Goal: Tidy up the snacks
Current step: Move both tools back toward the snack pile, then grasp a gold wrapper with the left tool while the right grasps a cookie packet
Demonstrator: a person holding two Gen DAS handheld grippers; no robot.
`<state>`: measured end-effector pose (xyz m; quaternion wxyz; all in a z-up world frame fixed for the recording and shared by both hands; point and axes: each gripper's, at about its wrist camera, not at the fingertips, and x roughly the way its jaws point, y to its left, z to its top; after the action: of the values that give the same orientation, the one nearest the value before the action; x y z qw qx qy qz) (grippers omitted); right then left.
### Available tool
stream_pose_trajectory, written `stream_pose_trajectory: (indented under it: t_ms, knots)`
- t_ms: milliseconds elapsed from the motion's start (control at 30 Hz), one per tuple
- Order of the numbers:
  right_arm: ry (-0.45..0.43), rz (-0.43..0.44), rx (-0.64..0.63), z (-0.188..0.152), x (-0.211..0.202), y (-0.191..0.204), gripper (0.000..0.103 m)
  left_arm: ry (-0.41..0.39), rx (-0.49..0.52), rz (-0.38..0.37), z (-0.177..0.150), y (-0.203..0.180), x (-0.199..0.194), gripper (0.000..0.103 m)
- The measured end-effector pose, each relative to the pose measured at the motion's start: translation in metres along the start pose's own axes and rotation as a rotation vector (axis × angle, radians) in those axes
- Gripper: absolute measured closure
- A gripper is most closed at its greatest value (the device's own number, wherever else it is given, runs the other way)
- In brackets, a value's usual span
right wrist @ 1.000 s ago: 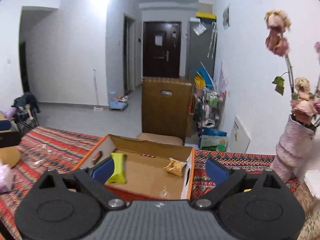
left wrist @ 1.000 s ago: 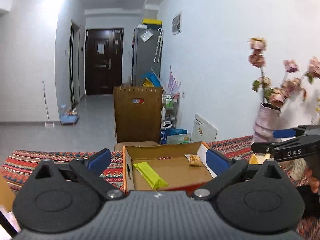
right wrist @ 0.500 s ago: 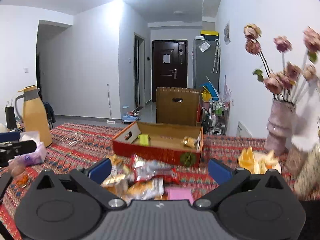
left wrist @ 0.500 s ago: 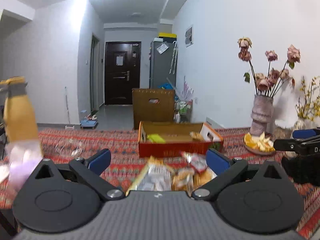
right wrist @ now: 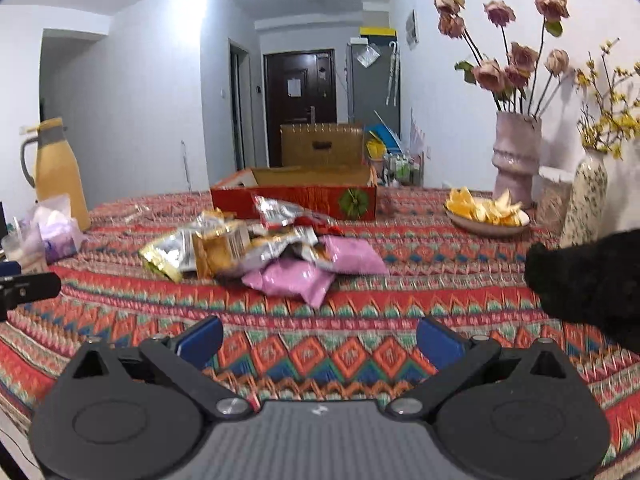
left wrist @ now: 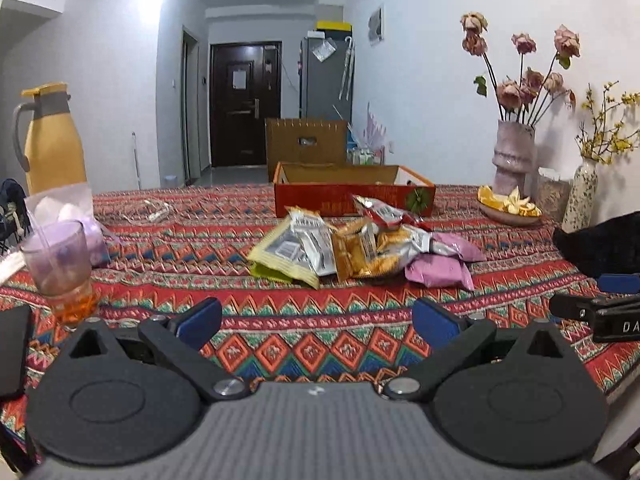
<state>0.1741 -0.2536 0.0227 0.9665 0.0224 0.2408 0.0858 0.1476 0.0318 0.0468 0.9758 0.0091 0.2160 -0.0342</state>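
The snack packets (left wrist: 360,248) lie heaped on the patterned cloth (left wrist: 304,344), just near of the red cardboard box (left wrist: 352,196) at the table's far side. We have drawn both claws back and down from over that box, so the heap now sits ahead of us, not yet touched. Our left gripper (left wrist: 316,316) is spread and empty; our right gripper (right wrist: 320,338) has just finished widening, nothing between its fingers. Next pick, we judge.

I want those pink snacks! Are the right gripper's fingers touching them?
Apart. The right wrist view shows bare tablecloth between the fingers and the pink snack packets.
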Motion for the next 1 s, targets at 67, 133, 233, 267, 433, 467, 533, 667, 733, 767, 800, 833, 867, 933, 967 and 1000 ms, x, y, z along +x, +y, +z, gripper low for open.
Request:
stream_pose_trajectory:
  t_ms: [67, 133, 233, 267, 433, 467, 533, 667, 733, 767, 800, 833, 867, 933, 967, 1000]
  knots:
    - [0.006, -0.006, 0.000, -0.005, 0.002, -0.001, 0.000, 0.006, -0.002, -0.006, -0.001, 0.000, 0.006, 0.000]
    - [0.020, -0.005, 0.000, -0.007, 0.008, 0.000, 0.000, 0.016, -0.003, -0.014, 0.000, -0.001, 0.014, 0.000]
    - [0.033, -0.018, 0.008, -0.005, 0.018, -0.003, 0.000, 0.033, 0.009, -0.030, 0.004, -0.003, 0.031, 0.000]
    - [0.037, -0.022, 0.012, -0.004, 0.022, -0.004, 0.000, 0.036, 0.013, -0.037, 0.005, -0.004, 0.036, 0.000]
    - [0.071, -0.024, 0.023, 0.008, 0.049, -0.011, 0.002, 0.045, 0.027, -0.072, 0.021, -0.006, 0.076, 0.001]
    - [0.076, -0.023, 0.022, 0.012, 0.057, -0.012, 0.002, 0.040, 0.031, -0.078, 0.025, -0.006, 0.083, 0.002]
    - [0.082, -0.024, 0.016, 0.019, 0.069, -0.013, 0.003, 0.031, 0.047, -0.086, 0.035, -0.007, 0.101, 0.009]
    - [0.097, -0.027, -0.003, 0.036, 0.102, -0.013, 0.011, 0.029, 0.090, -0.110, 0.054, -0.010, 0.140, 0.032]
    - [0.097, -0.016, -0.014, 0.043, 0.115, -0.012, 0.012, 0.033, 0.107, -0.115, 0.065, -0.012, 0.161, 0.037]
    - [0.097, -0.007, -0.021, 0.048, 0.121, -0.010, 0.013, 0.035, 0.118, -0.112, 0.071, -0.013, 0.172, 0.041]
    - [0.096, 0.003, -0.031, 0.052, 0.127, -0.008, 0.015, 0.036, 0.128, -0.116, 0.077, -0.014, 0.181, 0.041]
    - [0.095, 0.018, -0.047, 0.056, 0.134, -0.005, 0.016, 0.041, 0.139, -0.131, 0.082, -0.015, 0.193, 0.041]
    - [0.093, 0.030, -0.061, 0.060, 0.140, -0.003, 0.018, 0.053, 0.147, -0.143, 0.086, -0.015, 0.205, 0.042]
    - [0.096, 0.058, -0.094, 0.068, 0.155, 0.003, 0.020, 0.096, 0.161, -0.177, 0.092, -0.016, 0.231, 0.042]
    - [0.100, 0.070, -0.112, 0.071, 0.163, 0.006, 0.020, 0.126, 0.164, -0.188, 0.093, -0.016, 0.242, 0.042]
    - [0.108, 0.082, -0.131, 0.075, 0.171, 0.010, 0.021, 0.169, 0.165, -0.190, 0.093, -0.017, 0.256, 0.042]
